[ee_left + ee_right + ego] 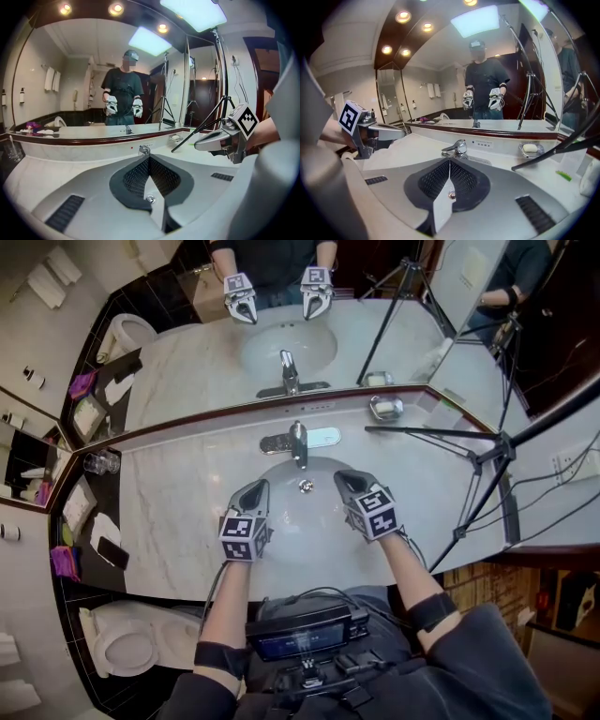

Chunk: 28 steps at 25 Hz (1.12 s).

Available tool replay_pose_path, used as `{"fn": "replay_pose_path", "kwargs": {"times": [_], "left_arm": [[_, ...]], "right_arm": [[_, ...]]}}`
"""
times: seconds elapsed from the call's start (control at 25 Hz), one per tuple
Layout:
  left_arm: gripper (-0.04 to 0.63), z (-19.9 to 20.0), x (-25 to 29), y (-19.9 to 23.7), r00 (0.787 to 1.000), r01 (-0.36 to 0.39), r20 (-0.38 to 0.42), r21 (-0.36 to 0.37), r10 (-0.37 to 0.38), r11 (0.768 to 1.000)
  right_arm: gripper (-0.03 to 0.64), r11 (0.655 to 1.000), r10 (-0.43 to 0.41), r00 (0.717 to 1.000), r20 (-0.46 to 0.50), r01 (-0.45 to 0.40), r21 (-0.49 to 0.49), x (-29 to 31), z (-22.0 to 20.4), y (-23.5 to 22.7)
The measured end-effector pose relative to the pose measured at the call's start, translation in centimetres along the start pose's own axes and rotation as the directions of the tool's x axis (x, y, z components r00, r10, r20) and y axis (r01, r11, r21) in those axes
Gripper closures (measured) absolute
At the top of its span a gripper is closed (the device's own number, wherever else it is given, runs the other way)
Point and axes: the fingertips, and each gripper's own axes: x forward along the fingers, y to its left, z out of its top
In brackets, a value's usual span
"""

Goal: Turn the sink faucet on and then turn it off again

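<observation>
Head view over a bathroom washstand. The faucet (pixel 298 442), a chrome single-lever fitting, stands on the marble surface (pixel 178 512) at the far rim of the white basin (pixel 305 526), directly below the mirror (pixel 281 343). No stream shows under its spout, so it is judged to be off. The left tongs (pixel 260 487) and the right tongs (pixel 341 477) hover over the near half of the basin, one on each side of the drain (pixel 306 486), both aimed at the faucet and well short of it. Each gripper view shows the ribbed pads clenched tip to tip with nothing caught between them, and the faucet centred just past the tips (pixel 144 150) (pixel 457 149). The task appears to be at its approach stage, although these frames alone cannot rule out that the on-off cycle is already done. To work the lever (pixel 453 149) well, one pair of tongs is enough, and clenched tips serve as a blunt finger. Bring the tips in low and place them under the free end of the lever. Lift with a short, slow stroke until water runs, then press the top of the lever back down to its stop. Hold the idle pair back over the basin, clear of the spout. Push along the lever's own travel, since a sideways shove would only swing it. The soap dish (pixel 385 408) and the tripod (pixel 469 457) at the right lie outside the working path.
</observation>
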Motion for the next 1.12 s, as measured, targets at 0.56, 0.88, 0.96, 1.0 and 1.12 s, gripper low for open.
{"fn": "replay_pose_path", "kwargs": {"times": [0.56,0.88,0.96,1.0,1.12], "left_arm": [[0.595,-1.3,0.2,1.1,0.999,-0.027,-0.026,-0.008,0.027,1.000],[0.595,-2.1,0.3,1.5,0.999,-0.032,-0.040,-0.021,0.031,0.999],[0.595,-2.4,0.5,1.5,0.998,-0.034,-0.045,-0.025,0.033,0.999],[0.595,-2.5,0.5,1.6,0.998,-0.036,-0.047,-0.028,0.035,0.999],[0.595,-2.6,0.6,1.8,0.998,-0.042,-0.050,-0.037,0.040,0.998]], "right_arm": [[0.405,0.667,-0.147,0.979,-0.143,-0.008,-0.745,7.6,-0.3,1.7],[0.357,0.509,-0.160,0.976,-0.148,-0.046,-0.860,11.6,0.5,2.3],[0.357,0.486,-0.156,0.975,-0.161,-0.067,-0.871,12.5,0.3,2.4],[0.357,0.480,-0.152,0.974,-0.167,-0.074,-0.874,12.9,0.2,2.5],[0.357,0.458,-0.147,0.974,-0.174,-0.088,-0.885,14.1,0.2,2.7]]}}
